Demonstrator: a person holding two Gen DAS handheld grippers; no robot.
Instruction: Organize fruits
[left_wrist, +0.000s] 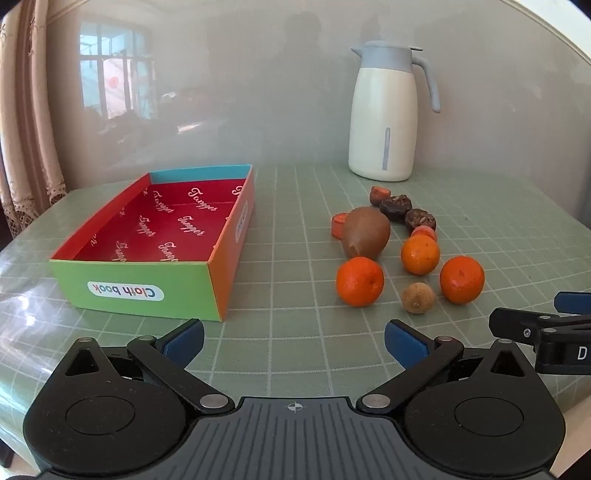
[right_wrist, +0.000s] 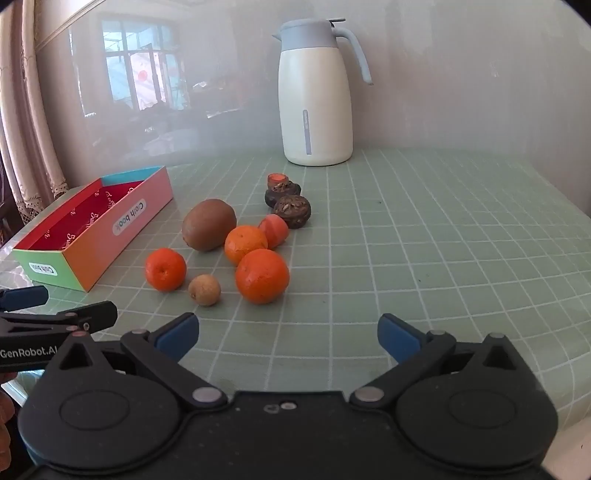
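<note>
Loose fruit lies on the green grid mat: a brown kiwi, three mandarins, a small tan longan, dark dried fruits and small orange-red pieces. An open cardboard box with a red inside stands left of the fruit and holds nothing. My left gripper is open and empty, low in front of the box and fruit. My right gripper is open and empty, just short of the nearest mandarin.
A white and grey-blue thermos jug stands at the back near the wall. A curtain hangs at the left. The mat's edge curves down at left and right. Each gripper shows at the edge of the other's view.
</note>
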